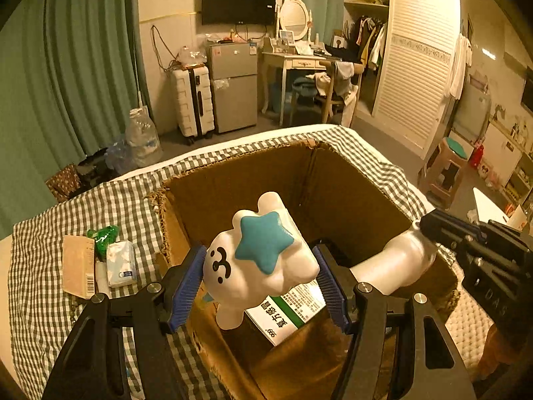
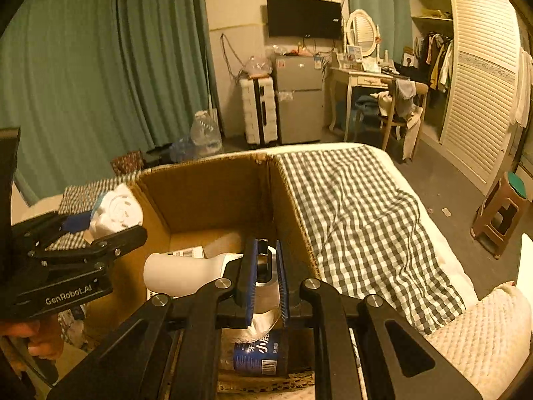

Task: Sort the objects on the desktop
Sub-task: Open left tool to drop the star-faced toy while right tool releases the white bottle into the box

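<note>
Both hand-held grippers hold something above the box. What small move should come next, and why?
Probably lower a little more, then open. The left hand-held gripper holds the white star toy, the right hand-held gripper the white device, both over the cardboard box.

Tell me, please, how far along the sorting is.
Done: a medicine box and a blue-labelled bottle lie in the cardboard box. In hand: the left gripper holds a white star toy, the right gripper a white device. Left: tissue pack, green packet.

Warm-lit bedroom: green curtains (image 1: 66, 66), wall television (image 1: 238, 4), small fridge (image 1: 232, 86), dressing table (image 1: 293, 58), louvred wardrobe door (image 1: 413, 66).
</note>
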